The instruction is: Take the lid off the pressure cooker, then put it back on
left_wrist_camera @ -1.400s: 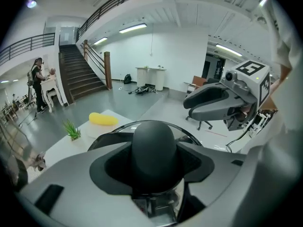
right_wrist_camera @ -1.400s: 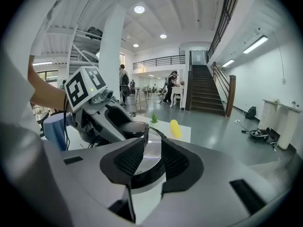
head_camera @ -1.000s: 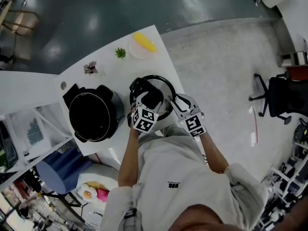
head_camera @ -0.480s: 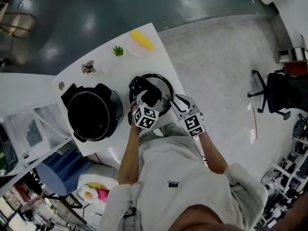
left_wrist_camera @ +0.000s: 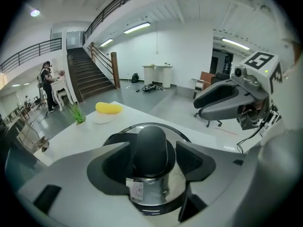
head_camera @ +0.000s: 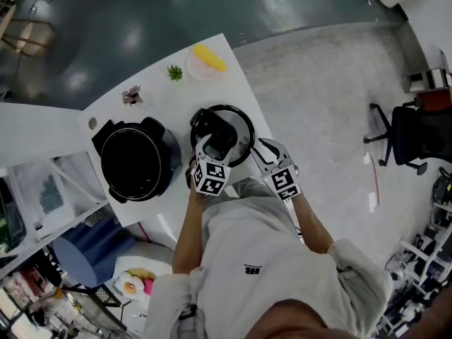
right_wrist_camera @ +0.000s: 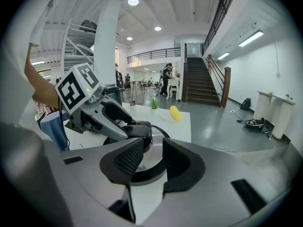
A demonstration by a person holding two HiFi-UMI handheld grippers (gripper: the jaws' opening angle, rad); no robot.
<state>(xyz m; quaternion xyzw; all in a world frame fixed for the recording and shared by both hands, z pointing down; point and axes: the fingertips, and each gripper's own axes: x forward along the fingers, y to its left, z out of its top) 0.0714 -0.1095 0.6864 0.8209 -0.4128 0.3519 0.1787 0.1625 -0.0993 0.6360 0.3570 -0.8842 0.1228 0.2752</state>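
White table (head_camera: 161, 99), cooker pot (head_camera: 138, 162), lid (head_camera: 239, 121), plate (head_camera: 193, 70)

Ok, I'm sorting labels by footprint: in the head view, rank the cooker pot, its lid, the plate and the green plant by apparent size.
1. cooker pot
2. lid, partly covered
3. plate
4. green plant
The pot stands taller, so nearness may enlarge it a little, but it looks clearly largest.

Lid (head_camera: 238, 123) on the table (head_camera: 162, 97), right of the cooker pot (head_camera: 138, 164); plate (head_camera: 196, 71) behind.
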